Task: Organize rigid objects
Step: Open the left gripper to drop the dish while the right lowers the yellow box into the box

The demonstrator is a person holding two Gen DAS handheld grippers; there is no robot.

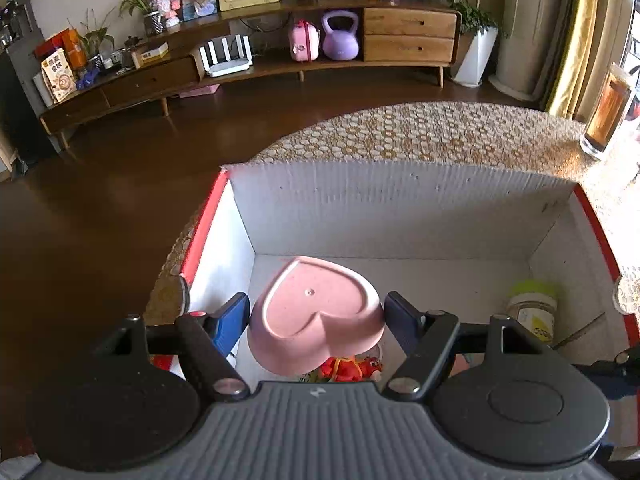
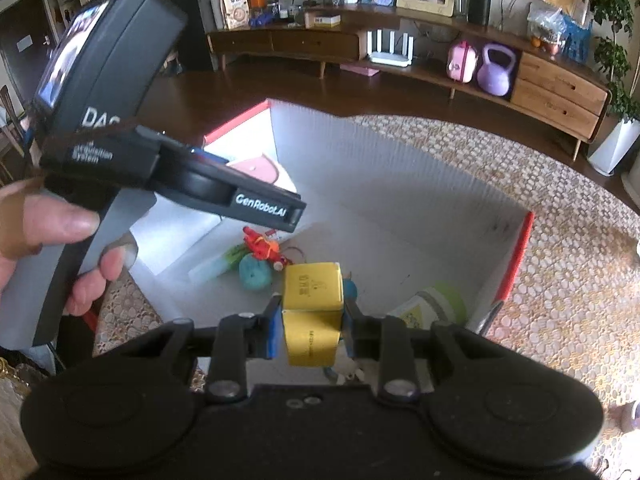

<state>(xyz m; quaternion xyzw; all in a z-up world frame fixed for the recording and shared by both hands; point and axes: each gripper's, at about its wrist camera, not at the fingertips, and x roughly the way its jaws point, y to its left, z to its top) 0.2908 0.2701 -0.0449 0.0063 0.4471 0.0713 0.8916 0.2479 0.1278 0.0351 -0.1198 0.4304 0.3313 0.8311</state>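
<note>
A round table with a honeycomb-patterned cloth fills the upper half of both views. On it stands an open white cardboard box with red outer edges, reaching from ten to two o'clock in the left wrist view. Inside the box, the left gripper clamps a pink heart-shaped dish upside down between its blue pads, dead centre. The right gripper pinches a small yellow carton over the box floor (its lettering is too small to read). A green-lidded jar lies at four o'clock in the box. A red toy figure and a teal ball lie near the carton at ten o'clock.
</note>
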